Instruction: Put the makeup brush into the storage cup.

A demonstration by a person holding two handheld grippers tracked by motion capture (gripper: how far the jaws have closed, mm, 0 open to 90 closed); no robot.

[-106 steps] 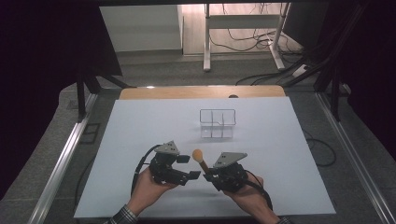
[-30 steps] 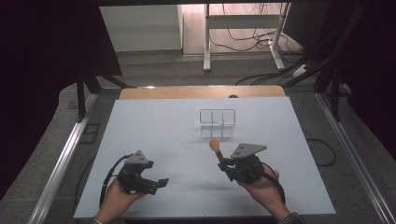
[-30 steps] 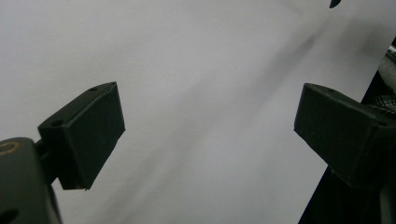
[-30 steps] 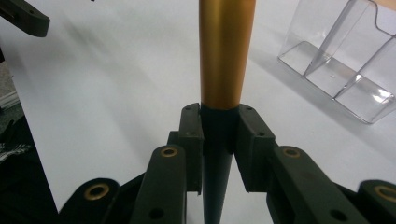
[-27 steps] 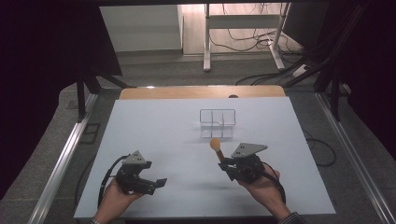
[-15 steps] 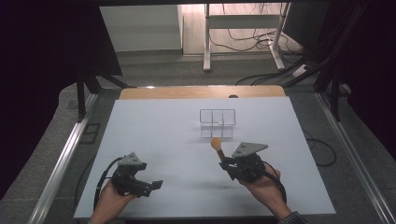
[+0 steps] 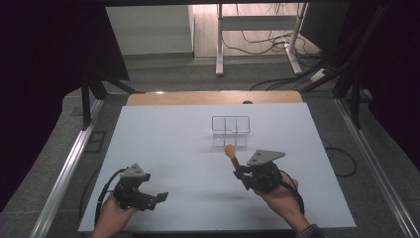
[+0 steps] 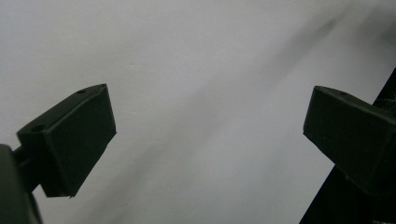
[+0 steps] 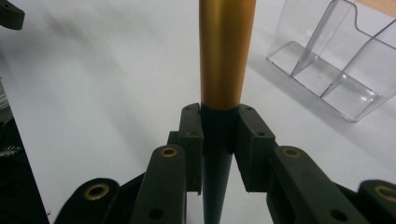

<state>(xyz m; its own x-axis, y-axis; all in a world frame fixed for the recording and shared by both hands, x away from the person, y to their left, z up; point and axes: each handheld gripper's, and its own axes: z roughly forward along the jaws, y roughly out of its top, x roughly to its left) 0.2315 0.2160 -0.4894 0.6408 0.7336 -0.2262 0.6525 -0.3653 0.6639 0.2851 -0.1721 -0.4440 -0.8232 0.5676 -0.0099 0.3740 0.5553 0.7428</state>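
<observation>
A slim stick with a gold-orange upper part [image 7: 231,151] and a black lower part stands nearly upright in my right gripper [image 7: 240,173]. That gripper is shut on the black part [image 9: 217,140], with the gold shaft [image 9: 227,51] rising above the jaws. A clear plastic organizer with compartments [image 7: 231,130] stands just beyond the stick and appears empty [image 9: 343,65]. My left gripper [image 7: 159,197] rests low over the near left of the white table [image 7: 163,148]. It is open, with its fingers [image 8: 74,130] wide apart over bare white surface.
A wooden strip [image 7: 213,97] runs along the table's far edge. Metal rails [image 7: 69,163] flank both sides. Cables and desk legs [image 7: 218,44] lie on the floor behind. Open white surface stretches between the two hands.
My left gripper has left the stick at the table's middle and drawn back to the near left. My right gripper has carried the stick right and farther away, toward the organizer.
</observation>
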